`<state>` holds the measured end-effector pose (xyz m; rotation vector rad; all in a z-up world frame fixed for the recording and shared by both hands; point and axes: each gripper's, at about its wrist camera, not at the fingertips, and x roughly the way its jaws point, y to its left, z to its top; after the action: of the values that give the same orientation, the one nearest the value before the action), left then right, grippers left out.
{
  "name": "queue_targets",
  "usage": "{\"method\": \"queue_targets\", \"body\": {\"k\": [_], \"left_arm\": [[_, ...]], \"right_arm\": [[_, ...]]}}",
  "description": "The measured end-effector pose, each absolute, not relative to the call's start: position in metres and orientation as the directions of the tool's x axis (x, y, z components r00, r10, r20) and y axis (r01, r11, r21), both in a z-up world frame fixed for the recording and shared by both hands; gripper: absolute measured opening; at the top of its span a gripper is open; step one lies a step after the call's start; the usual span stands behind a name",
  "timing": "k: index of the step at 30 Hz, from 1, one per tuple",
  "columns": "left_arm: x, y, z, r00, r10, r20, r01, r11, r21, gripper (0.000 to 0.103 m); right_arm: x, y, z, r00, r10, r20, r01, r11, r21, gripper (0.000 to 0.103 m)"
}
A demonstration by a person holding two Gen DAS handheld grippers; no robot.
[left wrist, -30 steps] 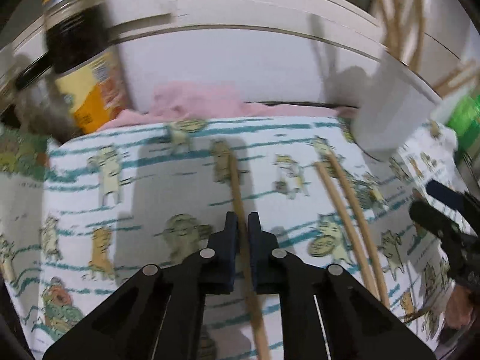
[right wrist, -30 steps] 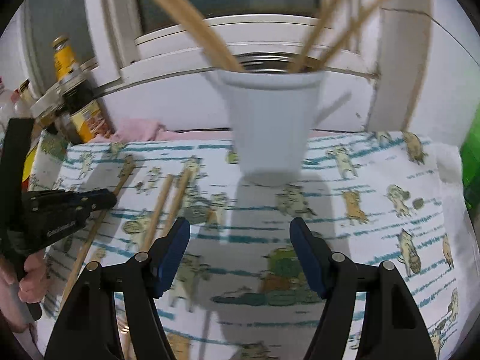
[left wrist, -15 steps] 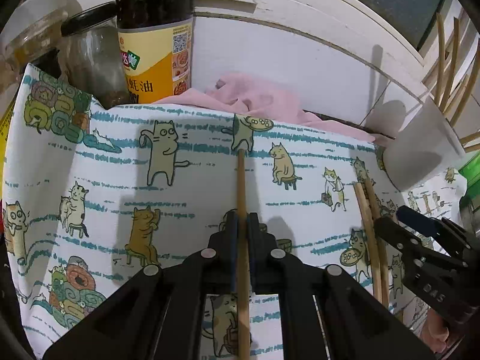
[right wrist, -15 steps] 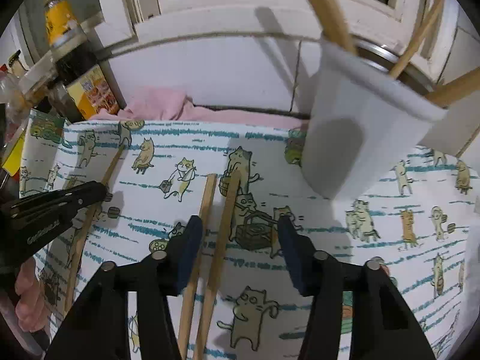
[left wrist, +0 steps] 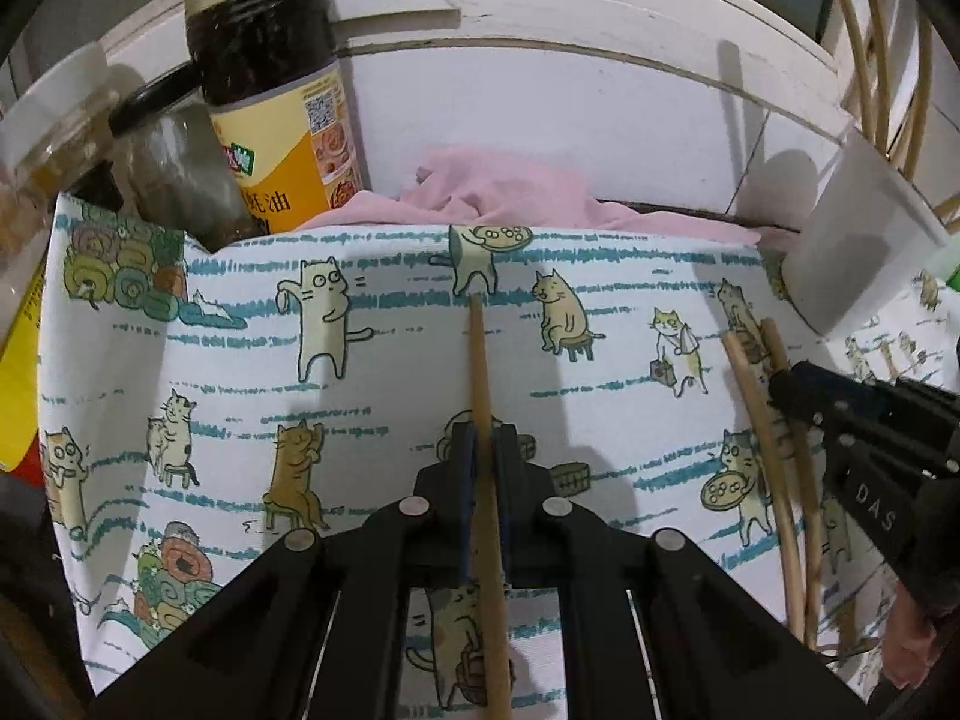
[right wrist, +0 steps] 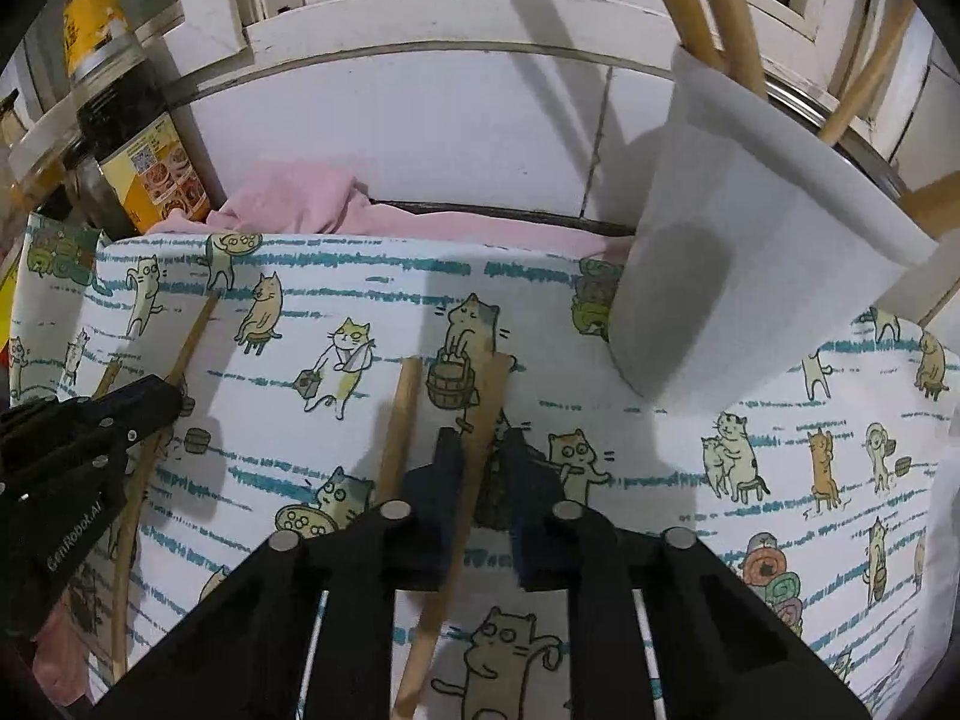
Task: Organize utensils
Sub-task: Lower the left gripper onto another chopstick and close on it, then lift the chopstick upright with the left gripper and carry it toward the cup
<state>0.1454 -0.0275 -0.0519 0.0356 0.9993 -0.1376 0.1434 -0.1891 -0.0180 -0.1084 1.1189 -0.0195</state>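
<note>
**Both grippers working among chopsticks on the cat-print cloth**

Nearest the left wrist camera, the black left gripper with blue-padded fingers is clamping a single round, pale wooden chopstick, which is pointing straight ahead toward the cloth's far edge. Whether this stick is lifted or resting on the cloth cannot be told.

The black right gripper is straddling the right-hand stick of a pair of smooth wooden chopsticks. Its jaws are standing partly apart, with a gap showing beside the stick, so it is not yet clenching it. The other stick of the pair is lying just beside the left finger, outside the jaws.

All of this is sitting on a woven white cloth printed with cartoon cats and teal stripes, covering the counter.

Toward the cloth's far right corner, a white, smooth, tapered cup is standing with several more wooden chopsticks leaning out of it.

Along the far edge, a crumpled pink towel is bunching against the white wall. At the far left corner, a dark glass sauce bottle with a yellow label is standing beside clear jars.
</note>
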Motion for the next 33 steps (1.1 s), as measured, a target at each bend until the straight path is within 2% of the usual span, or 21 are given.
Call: {"method": "queue_targets", "body": {"k": [7,15,21,30,33], "left_arm": [[0.150,-0.020,-0.052,0.529,-0.118,-0.840,0.098,0.992,-0.078,0.007],[0.141,-0.030,-0.050,0.552,-0.063,-0.832,0.138,0.990,0.016,0.008],[0.137,-0.045,-0.053,0.578,-0.018,-0.816,0.165,0.982,0.096,0.006],[0.155,-0.033,-0.051,0.512,-0.108,-0.852,0.164,0.986,-0.027,0.005],[0.156,-0.028,-0.044,0.516,-0.101,-0.850,0.148,0.989,-0.028,0.005]], "right_arm": [[0.143,-0.188,-0.017,0.453,-0.028,-0.891,-0.044,0.998,-0.053,0.008],[0.128,-0.186,-0.016,0.485,-0.033,-0.874,-0.086,0.993,-0.085,0.008],[0.123,-0.197,-0.009,0.501,0.044,-0.864,-0.097,0.995,-0.006,0.008],[0.106,-0.211,0.030,0.638,0.160,-0.754,-0.148,0.985,0.084,0.008],[0.101,-0.213,0.049,0.681,0.196,-0.705,-0.165,0.980,0.113,0.008]]}}
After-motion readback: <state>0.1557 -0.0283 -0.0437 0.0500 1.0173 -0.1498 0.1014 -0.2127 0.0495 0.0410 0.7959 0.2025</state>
